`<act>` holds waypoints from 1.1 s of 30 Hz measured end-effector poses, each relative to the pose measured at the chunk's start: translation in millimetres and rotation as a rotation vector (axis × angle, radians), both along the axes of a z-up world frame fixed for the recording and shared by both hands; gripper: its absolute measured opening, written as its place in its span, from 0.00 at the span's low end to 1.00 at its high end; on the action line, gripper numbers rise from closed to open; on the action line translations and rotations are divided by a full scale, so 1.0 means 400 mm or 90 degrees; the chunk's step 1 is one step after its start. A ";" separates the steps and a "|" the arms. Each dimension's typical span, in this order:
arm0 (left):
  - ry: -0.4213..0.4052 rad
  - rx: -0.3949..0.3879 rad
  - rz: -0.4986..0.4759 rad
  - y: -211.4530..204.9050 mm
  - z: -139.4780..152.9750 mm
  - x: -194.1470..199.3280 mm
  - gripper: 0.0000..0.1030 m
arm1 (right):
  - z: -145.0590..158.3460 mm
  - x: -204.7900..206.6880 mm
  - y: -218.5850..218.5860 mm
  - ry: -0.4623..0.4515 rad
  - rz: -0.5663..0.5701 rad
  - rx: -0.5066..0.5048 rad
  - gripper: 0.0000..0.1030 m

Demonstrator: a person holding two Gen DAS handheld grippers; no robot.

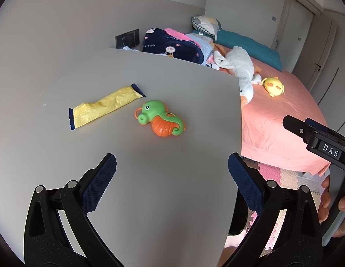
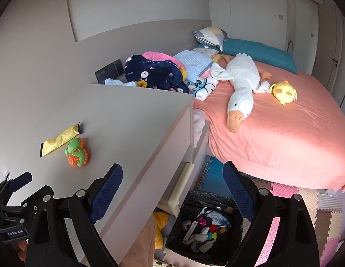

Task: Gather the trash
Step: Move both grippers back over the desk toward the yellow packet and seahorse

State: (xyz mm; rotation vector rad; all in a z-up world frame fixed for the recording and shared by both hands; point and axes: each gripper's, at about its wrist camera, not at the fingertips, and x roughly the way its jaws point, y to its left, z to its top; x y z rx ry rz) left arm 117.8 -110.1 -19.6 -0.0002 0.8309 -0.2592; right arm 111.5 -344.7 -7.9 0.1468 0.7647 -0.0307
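A crumpled yellow wrapper point(image 1: 103, 105) with dark blue ends lies on the grey dresser top point(image 1: 150, 178), left of a green and orange seahorse toy point(image 1: 162, 119). My left gripper point(image 1: 172, 182) is open and empty, hovering above the dresser top short of both. The wrapper point(image 2: 60, 139) and the toy point(image 2: 77, 152) also show in the right wrist view. My right gripper point(image 2: 172, 198) is open and empty, held off the dresser's front edge above a black-lined trash bin point(image 2: 205, 220) with several scraps in it.
A bed with a pink sheet point(image 2: 283, 138) stands right of the dresser, carrying a white goose plush point(image 2: 241, 84), a yellow plush point(image 2: 284, 92), blankets and pillows. Foam floor mats point(image 2: 305, 200) lie below. The right gripper's body point(image 1: 317, 142) shows at the left view's right edge.
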 end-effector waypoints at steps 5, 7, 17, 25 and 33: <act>-0.003 0.005 0.017 0.055 -0.007 0.021 0.94 | -0.014 0.025 0.058 0.001 0.022 -0.001 0.89; -0.003 0.009 0.021 0.076 -0.009 0.029 0.94 | -0.020 0.038 0.079 0.005 0.030 0.001 0.89; -0.003 0.025 0.057 0.183 -0.028 0.074 0.94 | -0.059 0.105 0.193 0.033 0.072 -0.008 0.89; -0.003 0.049 0.059 0.230 -0.050 0.122 0.94 | -0.089 0.159 0.271 0.061 0.108 0.007 0.89; 0.004 0.060 0.051 0.258 -0.066 0.175 0.94 | -0.113 0.204 0.341 0.080 0.137 0.000 0.89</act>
